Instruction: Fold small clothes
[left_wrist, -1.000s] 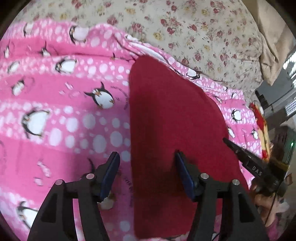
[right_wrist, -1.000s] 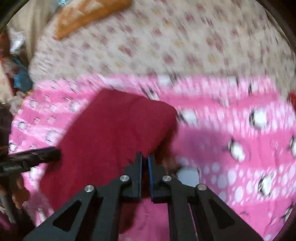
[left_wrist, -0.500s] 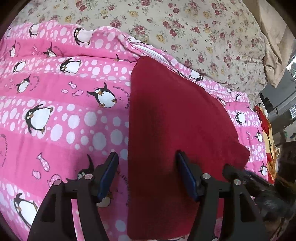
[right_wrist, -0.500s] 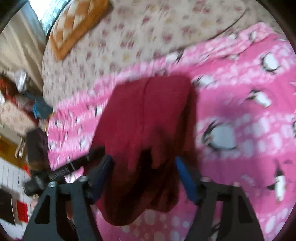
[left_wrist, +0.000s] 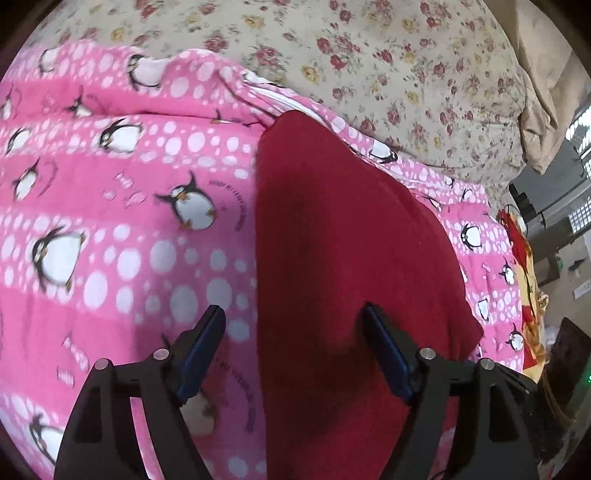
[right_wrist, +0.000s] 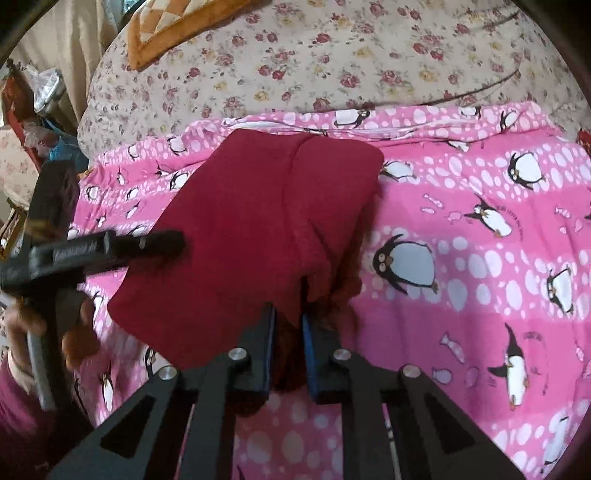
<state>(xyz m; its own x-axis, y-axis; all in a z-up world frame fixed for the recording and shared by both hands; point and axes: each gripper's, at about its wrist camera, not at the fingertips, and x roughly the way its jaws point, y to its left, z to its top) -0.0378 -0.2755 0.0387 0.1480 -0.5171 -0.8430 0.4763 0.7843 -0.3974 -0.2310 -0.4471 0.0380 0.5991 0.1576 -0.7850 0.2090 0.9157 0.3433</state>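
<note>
So the red garment (right_wrist: 258, 229) is lying on the pink penguin blanket (right_wrist: 461, 258), which is spread over the bed with the flowery sheet (right_wrist: 332, 55) showing at the far end. From the right wrist view it looks like it's been doubled over at least once already: there's a seam or fold line running down it and the outline is a fairly tidy slab, narrower at the far end. Can't tell what kind of garment it is, it's just a plain dark red shape.

The right gripper (right_wrist: 288, 332) is pinched down on the near right edge of the cloth, with a bunched bit of fabric caught between the blue pads, jaws almost together. The left gripper (left_wrist: 291, 347) has its jaws wide apart and isn't holding anything; it sits just over the near left edge of the garment, one finger over the blanket and the other over the red cloth. You can also see it from the right camera, poking in from the left.

My guess on progress: somewhere in the middle. One fold looks done, and the pinched edge suggests another fold across is being set up. The near right side is rumpled, so it'll want smoothing, and whether more clothes are waiting isn't visible
</note>
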